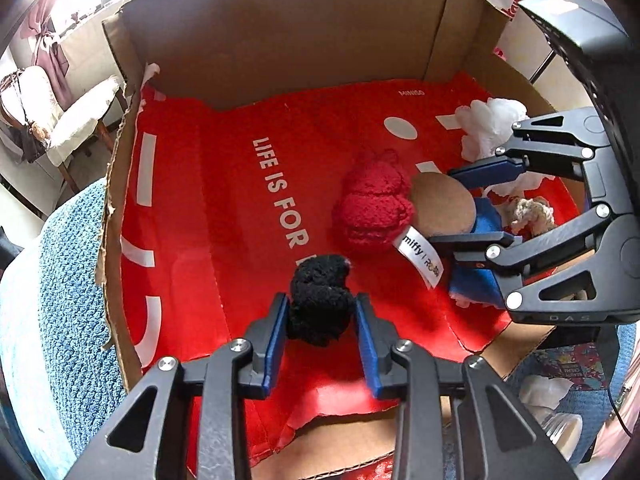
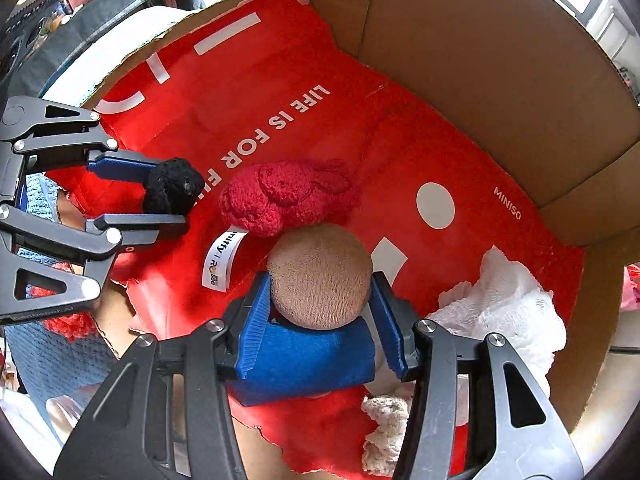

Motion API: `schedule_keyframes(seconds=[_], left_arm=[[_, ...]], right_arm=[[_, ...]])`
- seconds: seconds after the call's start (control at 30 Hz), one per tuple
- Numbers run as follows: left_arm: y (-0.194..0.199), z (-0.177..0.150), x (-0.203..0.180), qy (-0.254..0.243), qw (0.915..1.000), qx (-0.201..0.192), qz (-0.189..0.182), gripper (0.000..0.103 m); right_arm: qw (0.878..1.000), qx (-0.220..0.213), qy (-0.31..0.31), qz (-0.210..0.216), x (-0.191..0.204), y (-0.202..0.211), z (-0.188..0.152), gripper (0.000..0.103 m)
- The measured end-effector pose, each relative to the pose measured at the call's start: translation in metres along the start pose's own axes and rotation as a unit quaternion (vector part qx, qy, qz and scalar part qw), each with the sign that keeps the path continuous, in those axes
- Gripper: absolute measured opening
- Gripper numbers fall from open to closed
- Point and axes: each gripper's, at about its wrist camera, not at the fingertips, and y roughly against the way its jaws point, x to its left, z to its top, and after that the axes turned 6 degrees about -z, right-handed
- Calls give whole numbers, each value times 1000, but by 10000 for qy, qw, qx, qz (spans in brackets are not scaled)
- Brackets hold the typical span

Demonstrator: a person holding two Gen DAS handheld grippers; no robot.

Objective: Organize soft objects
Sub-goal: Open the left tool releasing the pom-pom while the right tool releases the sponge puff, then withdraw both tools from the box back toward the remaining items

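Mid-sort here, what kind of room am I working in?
Most likely a lived-in home room, not a lab. The cardboard box sits on a blue knitted blanket, with a cushioned chair by a bright window. Left gripper holds a black plush.

black fuzzy ball (image 1: 320, 300), red knit plush (image 2: 284, 196), tan-headed doll in blue (image 2: 320, 276), white crumpled cloth (image 2: 508, 300), red paper with white lettering (image 1: 240, 208), brown cardboard box (image 1: 288, 32), blue gripper pads (image 1: 277, 344)

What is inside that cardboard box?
The cardboard box holds a red paper liner, a red knitted toy, a tan-headed doll, black yarn and white cloth. The box floor beneath the liner is covered.
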Motion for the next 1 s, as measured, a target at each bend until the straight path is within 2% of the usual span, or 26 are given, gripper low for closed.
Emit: schedule_keyframes(seconds=[0.13, 0.2, 0.47, 0.6, 0.7, 0.9, 1.0], left_arm=[[-2, 0, -8, -69, 10000, -28, 34, 49], [-2, 1, -11, -98, 9999, -60, 77, 52], [7, 1, -16, -72, 9999, -133, 54, 54], [13, -1, -21, -90, 9998, -200, 35, 60], [19, -4, -23, -130, 9994, -288, 109, 69], [32, -10, -22, -98, 9991, -412, 99, 70], [44, -15, -23, -77, 9986, -514, 100, 74]], right_arm=[[10000, 12, 30, -35, 0, -2, 0, 50], [10000, 16, 50, -60, 5, -4, 0, 50], [9998, 10, 101, -166, 17, -2, 1, 53], [9997, -14, 103, -235, 19, 1, 2, 55], [9996, -13, 93, -269, 21, 3, 3, 55], [9995, -143, 30, -268, 25, 18, -2, 56], [9993, -232, 6, -303, 27, 30, -7, 61]])
